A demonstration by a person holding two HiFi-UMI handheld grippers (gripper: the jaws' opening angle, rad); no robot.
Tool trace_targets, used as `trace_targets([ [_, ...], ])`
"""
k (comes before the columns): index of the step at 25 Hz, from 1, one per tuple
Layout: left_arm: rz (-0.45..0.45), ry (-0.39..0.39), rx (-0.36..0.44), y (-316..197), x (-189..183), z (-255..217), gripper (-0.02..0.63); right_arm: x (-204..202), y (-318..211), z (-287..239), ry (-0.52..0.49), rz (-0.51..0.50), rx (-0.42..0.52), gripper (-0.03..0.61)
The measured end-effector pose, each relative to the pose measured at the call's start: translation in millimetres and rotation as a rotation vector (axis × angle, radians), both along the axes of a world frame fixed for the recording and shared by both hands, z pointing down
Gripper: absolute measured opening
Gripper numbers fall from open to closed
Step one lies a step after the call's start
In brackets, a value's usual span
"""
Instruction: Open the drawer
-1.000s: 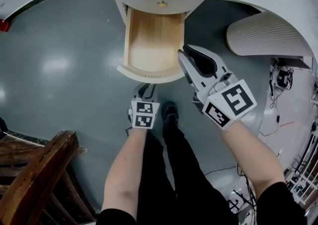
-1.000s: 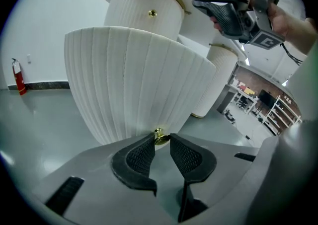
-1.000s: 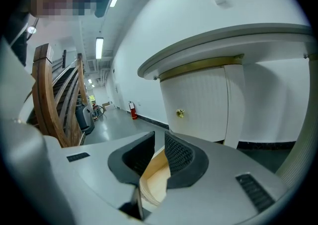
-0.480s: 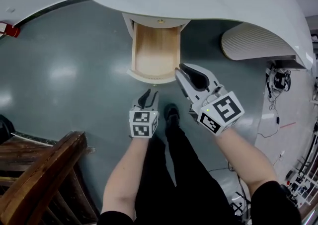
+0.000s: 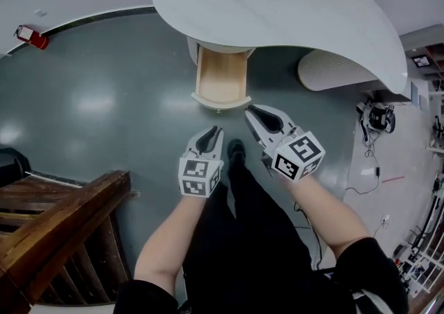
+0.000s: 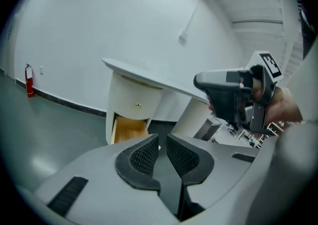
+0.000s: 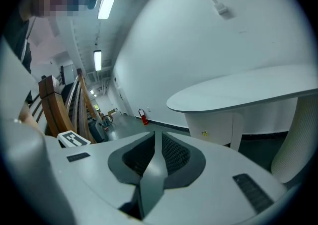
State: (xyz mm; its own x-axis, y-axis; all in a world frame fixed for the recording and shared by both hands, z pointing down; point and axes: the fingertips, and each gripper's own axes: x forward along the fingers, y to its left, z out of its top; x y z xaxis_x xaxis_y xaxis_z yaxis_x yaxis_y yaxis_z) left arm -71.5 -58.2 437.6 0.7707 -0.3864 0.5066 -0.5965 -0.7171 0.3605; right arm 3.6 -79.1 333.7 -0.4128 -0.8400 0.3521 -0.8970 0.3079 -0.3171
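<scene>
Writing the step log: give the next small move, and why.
Probably none on the drawer: it stands pulled out from under the table, its wooden inside showing. The left gripper, whose jaws have just been closing on nothing, and the right gripper are both clear of it. I would simply lower both to rest.

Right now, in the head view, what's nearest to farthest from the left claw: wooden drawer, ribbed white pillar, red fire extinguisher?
1. Open wooden drawer, ahead of left claw.
2. Ribbed white pillar, right.
3. Red fire extinguisher, far left.

Glossy grey floor (image 5: 83, 98), white wall (image 6: 99, 15), red extinguisher (image 5: 31, 37)
</scene>
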Motion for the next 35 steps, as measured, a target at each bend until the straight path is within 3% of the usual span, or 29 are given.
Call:
trace_targets([
  [8, 0.084, 0.008, 0.138, 19.7, -37.7, -113.5, 0.044, -51.7, 34.7, -78.0, -0.016, -0.095, 0.020, 0.020],
  [19, 0.024, 0.065, 0.139, 26.7, -82.1, -206.6, 0.041, -88.1, 74.8, -148.2, 0.006, -0.149, 0.076, 0.019],
  [27, 0.038, 0.090, 0.161, 52.2, -79.3, -254.0, 0.031, -75.0, 110.1, -186.1, -0.012, -0.186, 0.100, 0.018],
  [35, 0.004, 0.105, 0.254, 59.7, -55.5, -316.8, 0.031, -33.6, 122.6, -245.8, -0.053, -0.207, 0.205, 0.018],
])
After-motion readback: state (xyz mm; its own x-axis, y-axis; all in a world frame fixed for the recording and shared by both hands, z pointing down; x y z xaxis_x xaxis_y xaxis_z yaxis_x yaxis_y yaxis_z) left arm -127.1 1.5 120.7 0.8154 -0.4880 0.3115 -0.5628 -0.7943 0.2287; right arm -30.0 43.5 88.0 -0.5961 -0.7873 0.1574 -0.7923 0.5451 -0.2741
